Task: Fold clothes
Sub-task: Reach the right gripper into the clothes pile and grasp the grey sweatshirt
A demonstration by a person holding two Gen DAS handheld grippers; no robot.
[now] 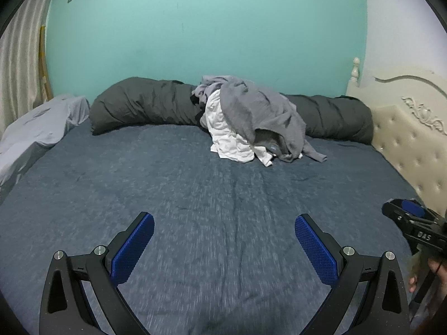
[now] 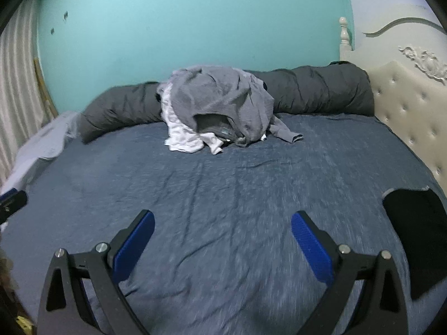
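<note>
Left wrist view shows my left gripper (image 1: 224,226) spread wide, holding nothing, above the blue bedsheet (image 1: 195,195). My right gripper (image 2: 222,222) is just as wide apart and empty. Well ahead, a heap of clothes (image 2: 215,106), a grey top (image 1: 262,111) over a white garment (image 1: 226,136), leans on the dark rolled blanket (image 1: 145,103). Near the headboard (image 2: 405,111) lies something black (image 2: 413,234), perhaps folded cloth.
</note>
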